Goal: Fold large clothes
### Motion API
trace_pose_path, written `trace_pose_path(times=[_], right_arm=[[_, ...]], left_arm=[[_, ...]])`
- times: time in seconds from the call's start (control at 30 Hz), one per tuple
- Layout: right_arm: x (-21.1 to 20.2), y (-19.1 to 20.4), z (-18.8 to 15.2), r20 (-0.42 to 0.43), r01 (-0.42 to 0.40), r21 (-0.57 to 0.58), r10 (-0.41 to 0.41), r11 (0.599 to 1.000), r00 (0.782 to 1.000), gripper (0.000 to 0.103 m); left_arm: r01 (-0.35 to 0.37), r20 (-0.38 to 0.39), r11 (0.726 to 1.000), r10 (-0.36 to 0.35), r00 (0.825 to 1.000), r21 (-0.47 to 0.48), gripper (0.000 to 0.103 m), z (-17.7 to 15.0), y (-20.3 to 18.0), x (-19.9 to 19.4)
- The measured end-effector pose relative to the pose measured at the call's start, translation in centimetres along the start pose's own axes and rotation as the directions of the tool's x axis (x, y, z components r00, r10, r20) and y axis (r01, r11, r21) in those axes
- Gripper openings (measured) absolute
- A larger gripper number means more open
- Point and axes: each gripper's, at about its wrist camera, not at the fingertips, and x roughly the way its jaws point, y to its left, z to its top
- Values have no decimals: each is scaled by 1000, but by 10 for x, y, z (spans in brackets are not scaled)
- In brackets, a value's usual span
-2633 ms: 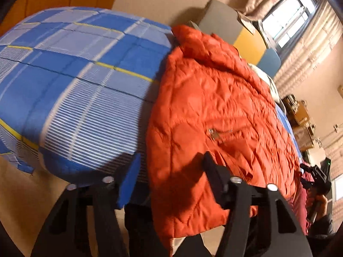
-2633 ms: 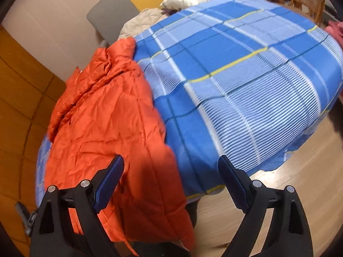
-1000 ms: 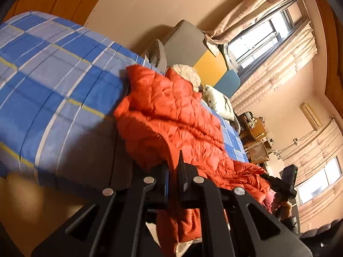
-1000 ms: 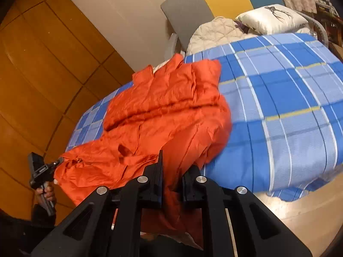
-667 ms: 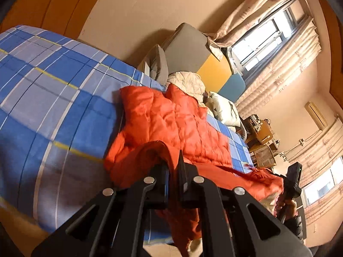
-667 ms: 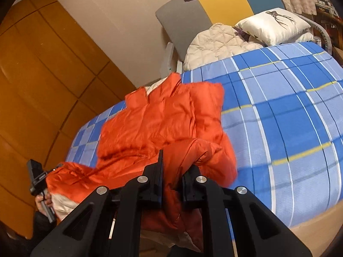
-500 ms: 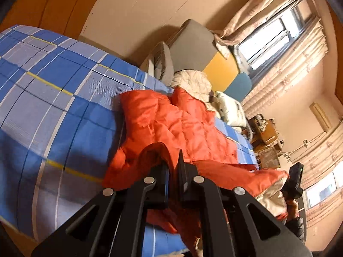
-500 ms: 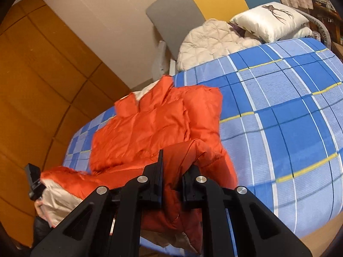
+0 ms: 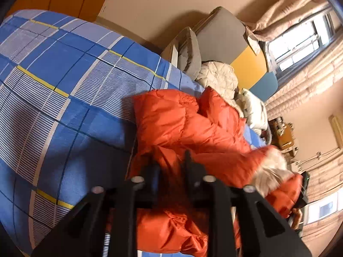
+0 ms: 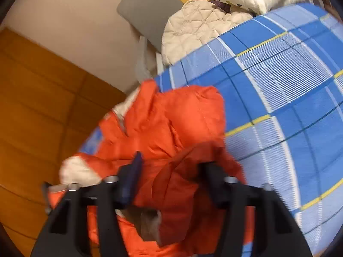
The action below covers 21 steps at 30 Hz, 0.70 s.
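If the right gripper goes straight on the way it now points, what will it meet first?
Most likely the orange puffer jacket. The right gripper, jaws opening, has a raised fold of it between its fingers, and more jacket lies just beyond on the blue plaid bed cover. Depth is unclear in this blurred fisheye view.

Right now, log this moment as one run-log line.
step: bottom fold released | left gripper: opening | right gripper: opening | orange jacket: doubled over on plaid bed

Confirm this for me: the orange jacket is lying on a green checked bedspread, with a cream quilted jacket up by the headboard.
Not quite. The bedspread is blue checked with yellow lines, not green, as the right wrist view shows. The rest holds: the orange jacket lies on it, and the cream quilted jacket sits up by the headboard.
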Motion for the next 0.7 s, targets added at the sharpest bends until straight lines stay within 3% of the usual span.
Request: trace_pose_path(times=[0.07, 0.13, 0.27, 0.33, 0.43, 0.6, 0.7], right_arm=[[-5, 2, 3, 27, -27, 12, 27, 1000, 999, 76], [-15, 2, 5, 69, -59, 17, 58, 998, 996, 86], [-36, -5, -5, 113, -80, 5, 79, 997, 990, 88], [-45, -14, -20, 116, -70, -16, 72, 997, 991, 90], [-46, -38, -49, 86, -40, -21, 42, 999, 995, 91], [-24, -65, -88, 15, -10, 3, 10, 1000, 1000, 91], [-14, -65, -93, 33, -2, 5, 2, 1000, 999, 89]], left_arm=[[15, 30, 1000, -14, 999, -20, 57, 3, 3, -8], [9, 104, 999, -6, 995, -32, 74, 5, 8, -25], [20, 186, 999, -12, 982, -40, 78, 7, 20, -53], [27, 202, 999, -22, 979, -20, 85, -2, 29, -61], [53, 170, 999, -51, 984, -9, 86, -28, 49, -59], [101, 45, 995, -100, 994, -16, 84, -76, 68, -20], [167, 12, 986, -166, 986, -29, 71, -87, 64, -3]])
